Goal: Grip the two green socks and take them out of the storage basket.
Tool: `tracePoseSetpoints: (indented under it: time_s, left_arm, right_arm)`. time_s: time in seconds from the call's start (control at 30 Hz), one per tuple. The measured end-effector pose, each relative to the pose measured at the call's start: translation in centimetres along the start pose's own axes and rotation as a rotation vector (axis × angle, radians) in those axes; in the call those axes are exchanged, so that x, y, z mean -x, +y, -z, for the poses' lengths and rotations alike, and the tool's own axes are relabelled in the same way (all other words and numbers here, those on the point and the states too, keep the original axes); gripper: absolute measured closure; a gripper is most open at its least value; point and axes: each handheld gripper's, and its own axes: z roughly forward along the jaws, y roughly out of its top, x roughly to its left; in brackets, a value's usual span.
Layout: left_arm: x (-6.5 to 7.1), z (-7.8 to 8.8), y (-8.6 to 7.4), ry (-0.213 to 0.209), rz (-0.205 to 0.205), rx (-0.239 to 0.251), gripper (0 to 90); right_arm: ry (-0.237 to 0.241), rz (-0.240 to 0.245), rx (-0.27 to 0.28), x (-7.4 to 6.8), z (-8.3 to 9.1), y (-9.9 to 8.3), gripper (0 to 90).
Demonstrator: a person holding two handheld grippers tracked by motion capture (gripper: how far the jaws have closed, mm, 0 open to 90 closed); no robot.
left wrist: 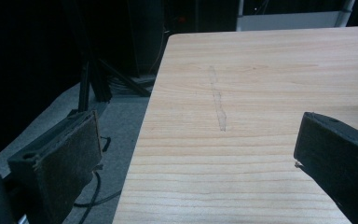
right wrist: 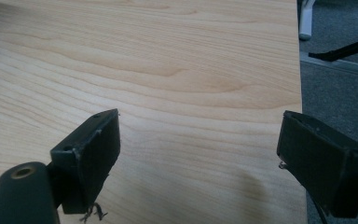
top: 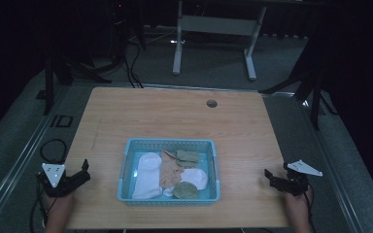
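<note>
A light blue basket [top: 125,167] sits at the near middle of the wooden table [top: 175,114]. Inside it lie socks: a white sock [top: 147,174] on the left, a tan sock [top: 169,170] in the middle, a green sock [top: 188,156] at the back, another green one [top: 185,190] at the front and a white one [top: 196,177] on the right. My left gripper [top: 83,170] hovers open at the table's left edge, nothing between its jaws [left wrist: 200,154]. At the right edge my right gripper [top: 270,177] stands open and empty too [right wrist: 198,144].
A round cable hole [top: 211,103] lies near the table's far edge. Beyond the table stands a white desk frame [top: 213,29]. Black stand legs [top: 315,92] and cables [top: 131,68] are on the grey floor around the table.
</note>
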Motion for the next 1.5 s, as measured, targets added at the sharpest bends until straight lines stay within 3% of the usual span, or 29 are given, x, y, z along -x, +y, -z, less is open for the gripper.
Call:
tracePoseSetpoints:
  time_s: [0.17,0.27,0.33,0.4,0.6,0.63,0.67,0.8,0.87,0.9,1.07,1.37,1.5]
  left_arm:
    - [0.0,0.0,0.0,0.001,-0.001,-0.001,0.4]
    - [0.0,0.0,0.0,-0.001,0.001,-0.003,0.4]
    - [0.0,0.0,0.0,-0.003,0.001,-0.004,0.4]
    - [0.0,0.0,0.0,-0.004,0.000,-0.005,0.3]
    - [0.0,0.0,0.0,-0.003,-0.004,-0.003,0.4]
    - [0.0,0.0,0.0,-0.003,-0.004,-0.003,0.4]
    - [0.0,0.0,0.0,-0.002,-0.002,-0.004,0.4]
    - [0.0,0.0,0.0,-0.001,-0.004,-0.003,0.4]
    - [0.0,0.0,0.0,-0.001,-0.003,-0.004,0.4]
    - [0.0,0.0,0.0,-0.001,-0.003,-0.004,0.4]
    - [0.0,0.0,0.0,-0.002,-0.003,-0.005,0.3]
    - [0.0,0.0,0.0,-0.001,-0.002,-0.005,0.4]
    - [0.0,0.0,0.0,-0.002,-0.003,-0.005,0.4]
  right_arm:
    - [-0.015,-0.029,0.012,0.1,0.1,-0.1,12.9]
    - [0.018,-0.047,0.012,0.3,0.1,0.0,12.7]
    - [0.073,-0.046,0.003,0.6,0.1,0.0,12.9]
    - [0.097,-0.049,-0.009,0.7,0.0,0.0,13.7]
    - [0.202,0.001,-0.074,0.7,-0.6,0.2,13.2]
    - [0.202,0.001,-0.074,0.7,-0.6,0.2,13.2]
    - [0.240,0.031,-0.090,0.6,-0.7,0.3,13.2]
    - [0.307,0.069,-0.120,0.3,-1.0,0.5,14.0]
    - [0.316,0.091,-0.132,0.1,-1.0,0.7,14.0]
    - [0.348,0.106,-0.144,-0.1,-1.1,0.9,14.0]
    - [0.400,0.162,-0.159,-0.7,-1.1,1.5,13.5]
    - [0.498,0.249,-0.280,-1.9,-1.0,2.9,13.4]
    - [0.513,0.281,-0.313,-2.4,-1.0,3.4,13.3]
